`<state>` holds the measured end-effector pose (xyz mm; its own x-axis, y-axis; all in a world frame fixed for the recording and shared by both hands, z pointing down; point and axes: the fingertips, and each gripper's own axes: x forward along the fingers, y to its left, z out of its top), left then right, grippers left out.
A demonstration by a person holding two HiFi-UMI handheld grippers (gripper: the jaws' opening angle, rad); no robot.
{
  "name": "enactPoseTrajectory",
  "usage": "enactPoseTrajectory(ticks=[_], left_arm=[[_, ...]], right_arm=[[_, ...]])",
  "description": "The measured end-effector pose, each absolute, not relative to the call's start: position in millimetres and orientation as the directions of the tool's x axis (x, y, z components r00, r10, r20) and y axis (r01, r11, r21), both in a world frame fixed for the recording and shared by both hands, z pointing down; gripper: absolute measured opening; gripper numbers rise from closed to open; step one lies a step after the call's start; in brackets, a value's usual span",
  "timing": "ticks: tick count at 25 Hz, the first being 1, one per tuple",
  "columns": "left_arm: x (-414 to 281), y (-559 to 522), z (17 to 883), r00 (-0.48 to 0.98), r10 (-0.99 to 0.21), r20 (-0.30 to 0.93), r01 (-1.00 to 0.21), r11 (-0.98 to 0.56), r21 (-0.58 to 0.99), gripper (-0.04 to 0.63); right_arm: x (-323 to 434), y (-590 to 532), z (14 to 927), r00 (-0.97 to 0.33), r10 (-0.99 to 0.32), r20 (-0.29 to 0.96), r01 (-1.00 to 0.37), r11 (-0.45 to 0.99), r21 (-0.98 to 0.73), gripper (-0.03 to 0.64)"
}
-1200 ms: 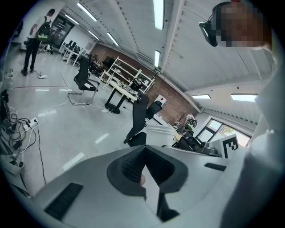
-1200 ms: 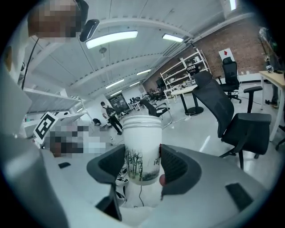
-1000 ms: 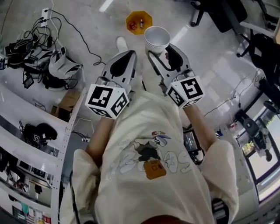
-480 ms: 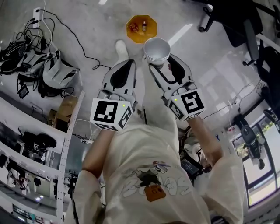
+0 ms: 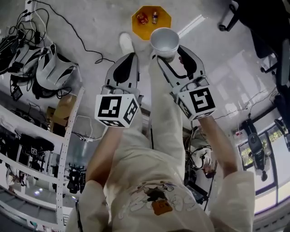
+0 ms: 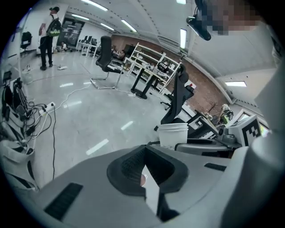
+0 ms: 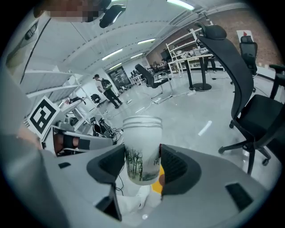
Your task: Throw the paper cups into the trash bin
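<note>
While the right gripper (image 5: 167,54) clamps the upright stacked paper cups (image 5: 164,41), the orange trash bin (image 5: 159,11) sits on the floor just ahead, slightly leftward. The left gripper (image 5: 128,59) is closed and empty.

Open floor (image 5: 213,50) ahead; shelf (image 5: 68,131) left, chair (image 5: 265,20) right

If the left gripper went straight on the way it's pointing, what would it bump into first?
Nothing near, it seems: the left gripper points out over bare floor, with office chairs far beyond. Depth is hard to judge.
</note>
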<state>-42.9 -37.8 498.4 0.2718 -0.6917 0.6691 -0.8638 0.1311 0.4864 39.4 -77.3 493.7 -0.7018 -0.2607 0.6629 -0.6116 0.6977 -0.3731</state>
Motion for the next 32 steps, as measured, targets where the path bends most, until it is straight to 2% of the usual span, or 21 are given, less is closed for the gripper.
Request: enactPoseTrajectory(ticks=[11,20,32], left_arm=[[-45.2,-32.8,654.3,0.23,-0.656,0.719,-0.874,0.185,0.449,0.003],[-41.3,-40.3,779.2,0.239,-0.558,0.795,-0.889,0.203,0.41,0.003],[-39.1,-49.9,853.0,0.268,-0.47,0.841,-0.905,0.176,0.387,0.003]], right_arm=[[26.8,-67.4,656.4,-0.666,-0.203,0.718,-0.613,0.698,-0.371,0.259],[22.2,-60.2,770.5,-0.618,-0.136,0.775,-0.618,0.693,-0.371,0.258],[32.1,-60.6,841.6,-0.535,-0.121,0.836,-0.68,0.65,-0.341,0.259]])
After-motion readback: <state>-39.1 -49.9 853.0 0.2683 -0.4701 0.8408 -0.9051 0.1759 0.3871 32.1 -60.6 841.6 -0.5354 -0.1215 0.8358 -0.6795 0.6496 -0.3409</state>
